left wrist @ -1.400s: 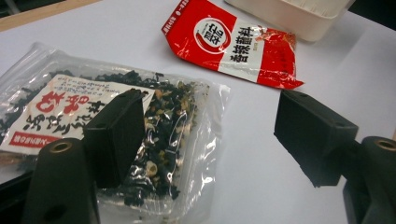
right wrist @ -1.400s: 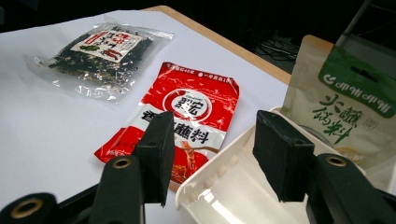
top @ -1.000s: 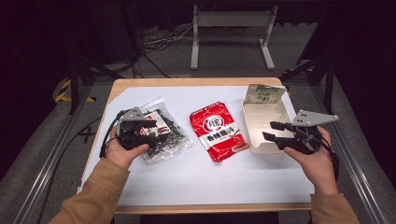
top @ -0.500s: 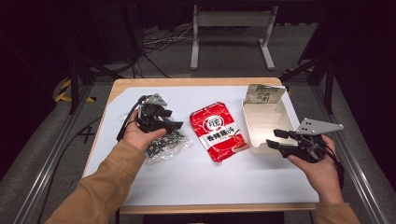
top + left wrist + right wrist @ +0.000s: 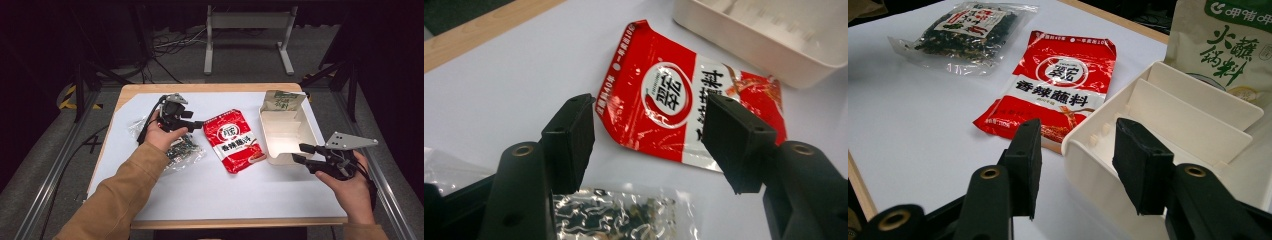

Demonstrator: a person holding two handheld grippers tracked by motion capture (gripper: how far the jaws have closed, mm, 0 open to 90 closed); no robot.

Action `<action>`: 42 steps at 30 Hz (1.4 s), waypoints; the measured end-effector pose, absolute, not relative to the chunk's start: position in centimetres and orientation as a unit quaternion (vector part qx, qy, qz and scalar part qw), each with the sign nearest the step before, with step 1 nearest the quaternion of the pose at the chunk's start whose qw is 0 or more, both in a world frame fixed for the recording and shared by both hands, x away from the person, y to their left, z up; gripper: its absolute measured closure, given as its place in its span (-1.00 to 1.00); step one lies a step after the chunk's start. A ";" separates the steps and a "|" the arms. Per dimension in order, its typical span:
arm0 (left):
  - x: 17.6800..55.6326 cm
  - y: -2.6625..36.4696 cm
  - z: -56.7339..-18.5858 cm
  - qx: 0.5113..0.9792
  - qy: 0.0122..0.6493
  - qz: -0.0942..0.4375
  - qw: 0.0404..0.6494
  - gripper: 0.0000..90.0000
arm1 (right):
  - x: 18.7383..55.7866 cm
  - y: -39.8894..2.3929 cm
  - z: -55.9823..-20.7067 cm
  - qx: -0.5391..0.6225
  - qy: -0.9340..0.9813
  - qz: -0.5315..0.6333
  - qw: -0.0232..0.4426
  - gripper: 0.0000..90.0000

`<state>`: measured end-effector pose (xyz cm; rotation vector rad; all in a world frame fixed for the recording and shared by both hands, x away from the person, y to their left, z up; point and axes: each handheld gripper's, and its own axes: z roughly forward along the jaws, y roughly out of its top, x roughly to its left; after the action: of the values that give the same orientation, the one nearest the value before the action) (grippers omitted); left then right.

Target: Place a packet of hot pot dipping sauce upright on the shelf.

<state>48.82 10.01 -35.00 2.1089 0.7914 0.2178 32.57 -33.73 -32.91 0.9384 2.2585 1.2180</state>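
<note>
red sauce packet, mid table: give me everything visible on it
The red packet is a flat, glossy, foil-like sachet, red with a white band of dark Chinese characters and a round white logo with a chili mark. It lies face up on the white table cover, between the clear bag of dark dried bits and the white divided tray. One corner curls up slightly. It looks sealed. The left tool hangs open just short of it, jaws just closing, nothing between them.

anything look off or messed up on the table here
Mostly tidy. The red sachet lies askew beside the white divided bin, one corner curled up off the table. The green pouch already stands in the bin's far compartment. Nothing is spilled.
</note>
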 end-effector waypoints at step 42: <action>54.8 6.3 -42.4 0.838 0.387 0.021 0.385 -0.19 | 32.9 -34.9 -33.4 0.352 0.800 0.447 0.189 0.13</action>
<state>54.78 6.31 -42.44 2.1338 0.9858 0.0541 32.92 -34.92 -33.39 0.9895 2.2508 1.2579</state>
